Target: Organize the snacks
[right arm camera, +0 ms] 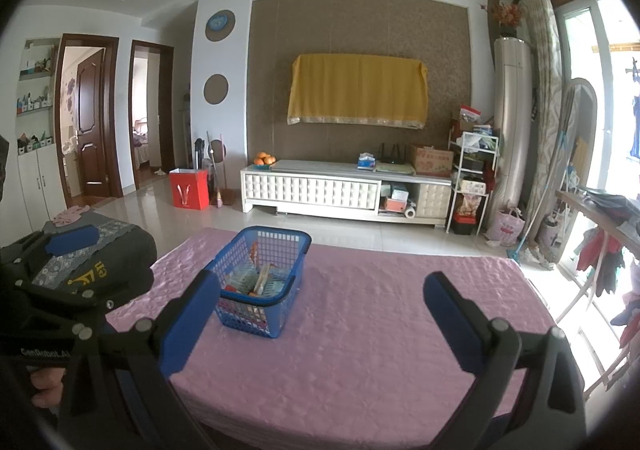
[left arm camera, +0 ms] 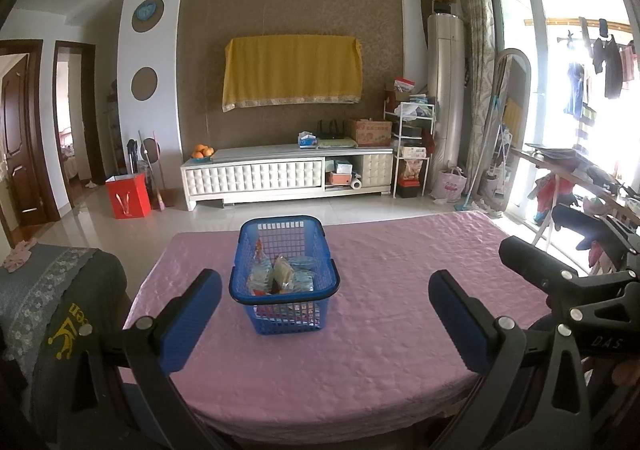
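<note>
A blue plastic basket (left arm camera: 256, 234) stands on the pink tablecloth (left arm camera: 380, 314), holding several wrapped snack packets (left arm camera: 280, 274). My left gripper (left arm camera: 325, 324) is open and empty, held back from the basket near the table's front edge. The right gripper's body shows at the right of the left wrist view (left arm camera: 560, 282). In the right wrist view the basket (right arm camera: 280, 236) sits left of centre with the snacks (right arm camera: 260, 282) inside. My right gripper (right arm camera: 322, 324) is open and empty, to the right of and behind the basket. The left gripper's blue pad (right arm camera: 72, 240) shows at far left.
A dark grey garment with yellow print (left arm camera: 72, 314) lies over a chair at the table's left. A white TV cabinet (left arm camera: 288, 173) stands against the far wall. A red gift bag (left arm camera: 128, 195) sits on the floor. A clothes-covered rack (right arm camera: 600, 217) stands at the right.
</note>
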Available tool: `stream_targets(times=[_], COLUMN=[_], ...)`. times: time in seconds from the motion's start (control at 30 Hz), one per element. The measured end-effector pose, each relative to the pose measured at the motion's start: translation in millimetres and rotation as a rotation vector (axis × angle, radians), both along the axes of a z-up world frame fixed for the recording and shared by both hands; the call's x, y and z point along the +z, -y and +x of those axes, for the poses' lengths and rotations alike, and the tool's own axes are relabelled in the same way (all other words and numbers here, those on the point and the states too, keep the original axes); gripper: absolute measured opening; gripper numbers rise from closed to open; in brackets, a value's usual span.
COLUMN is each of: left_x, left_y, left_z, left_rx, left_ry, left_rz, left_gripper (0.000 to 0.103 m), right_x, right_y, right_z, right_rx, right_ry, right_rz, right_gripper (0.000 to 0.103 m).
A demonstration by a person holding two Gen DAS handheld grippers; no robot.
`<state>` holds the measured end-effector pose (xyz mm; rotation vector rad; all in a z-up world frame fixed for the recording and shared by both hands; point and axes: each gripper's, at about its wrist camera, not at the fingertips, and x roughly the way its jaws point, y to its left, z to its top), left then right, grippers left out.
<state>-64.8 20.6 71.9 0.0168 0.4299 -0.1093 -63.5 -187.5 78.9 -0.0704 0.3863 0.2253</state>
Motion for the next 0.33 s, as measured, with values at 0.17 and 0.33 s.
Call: stream_targets(times=[0.17,0.33], left_x=[0.4,1.3], left_y=[0.2,-0.4], left_z=[-0.9,-2.2], left_rx=[-0.003,-0.001], left_ry=[0.004,0.009], left_rz=[-0.002,0.003], left_gripper=[0.102,0.102], right_x=[0.4,-0.7], right_y=[0.5,-1.2], right_z=[0.0,-2.0], right_rx=[0.000,0.000], right_ry=[0.002,0.002], right_rz=[0.001,0.004], right_gripper=[0.103,0.103])
